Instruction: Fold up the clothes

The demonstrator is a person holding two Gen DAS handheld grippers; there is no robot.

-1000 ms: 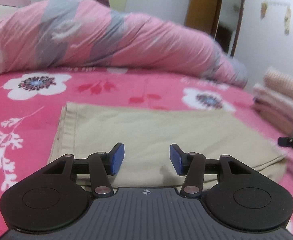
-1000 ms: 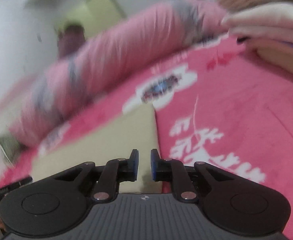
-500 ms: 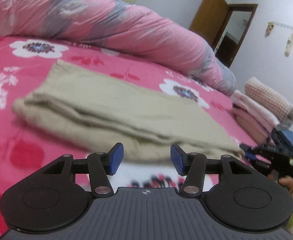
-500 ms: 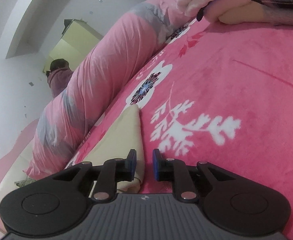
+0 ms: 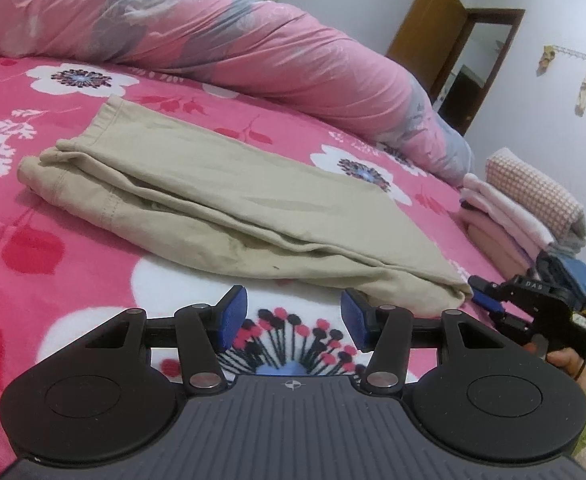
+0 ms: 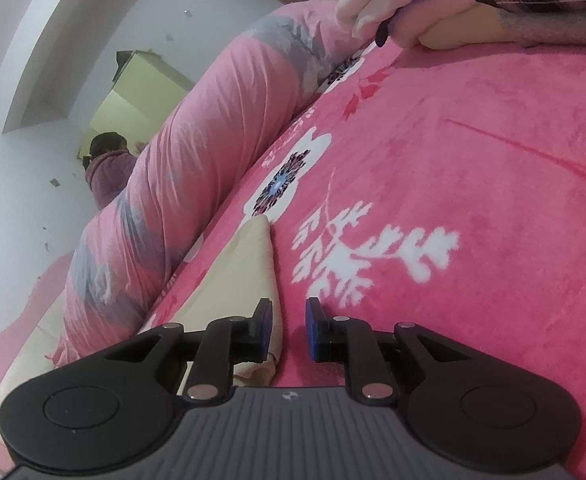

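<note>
Folded beige trousers [image 5: 213,200] lie flat on the pink floral blanket [image 5: 33,240]. My left gripper [image 5: 293,320] hovers open just short of their near edge, with nothing between its blue pads. In the left wrist view my right gripper [image 5: 483,294] sits at the trousers' right corner, held by a hand [image 5: 565,360]. The right wrist view shows the right gripper [image 6: 288,328] low over the blanket, open by a narrow gap. The trousers' edge [image 6: 253,272] runs beside its left finger [image 6: 263,326]. No cloth is pinched.
A rolled pink and grey quilt [image 5: 213,40] lies along the far side of the bed. Folded clothes [image 5: 513,216] are stacked at the right, and show in the right wrist view as a stack [image 6: 433,12]. A person [image 6: 109,172] stands far back. A brown door [image 5: 425,40] is beyond.
My left gripper has drawn back from over the trousers to their near edge and dropped lower. The right gripper has steadied at the trousers' right edge, its gap about the same.
</note>
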